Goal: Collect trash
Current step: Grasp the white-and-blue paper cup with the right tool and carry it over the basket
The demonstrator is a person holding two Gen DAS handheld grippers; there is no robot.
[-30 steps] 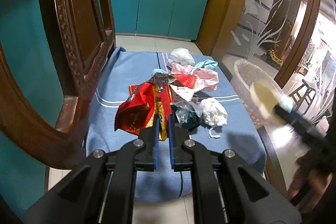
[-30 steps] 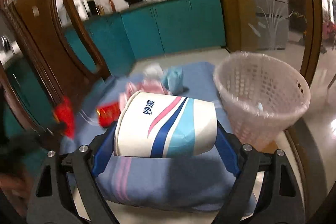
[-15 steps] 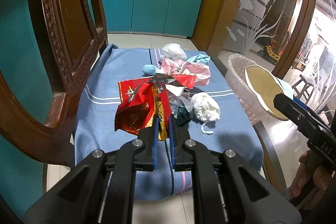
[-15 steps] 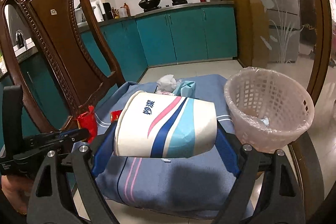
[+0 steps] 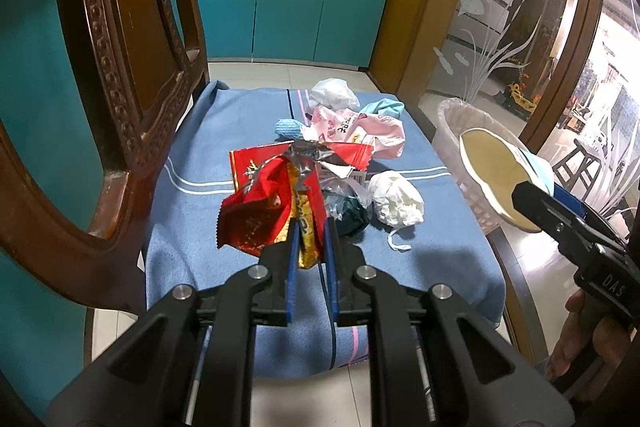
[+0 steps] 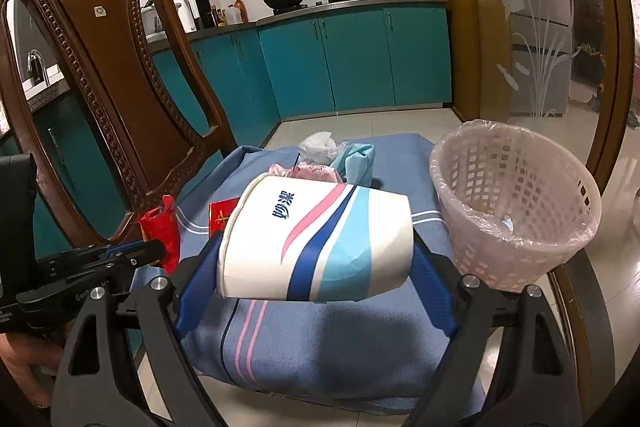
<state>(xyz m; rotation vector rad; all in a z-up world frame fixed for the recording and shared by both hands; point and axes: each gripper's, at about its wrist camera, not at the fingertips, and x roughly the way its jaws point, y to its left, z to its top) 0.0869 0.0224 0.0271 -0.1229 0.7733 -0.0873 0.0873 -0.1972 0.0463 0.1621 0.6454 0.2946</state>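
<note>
The right tongs (image 6: 316, 269) pinch a paper cup (image 6: 316, 243) sideways beside the basket (image 6: 516, 211); the left tongs (image 5: 310, 239), nearly pressed together, pinch a red wrapper (image 5: 260, 207) above the desk (image 5: 200, 147). That thin foil could slip free from so narrow a grip

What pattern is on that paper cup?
White paper cup with pink, navy, light-blue swooshes; right wrist view.

Indoor light, even, fairly bright. Both views sharp, no motion blur. Heavy fisheye: black vignette in corners, door frame (image 5: 576, 39) bowed at 3 o'clock. Blown-out daylight at 3 o'clock in left view. Soft shadows on blue cloth (image 6: 320, 355) at 6 o'clock.
</note>
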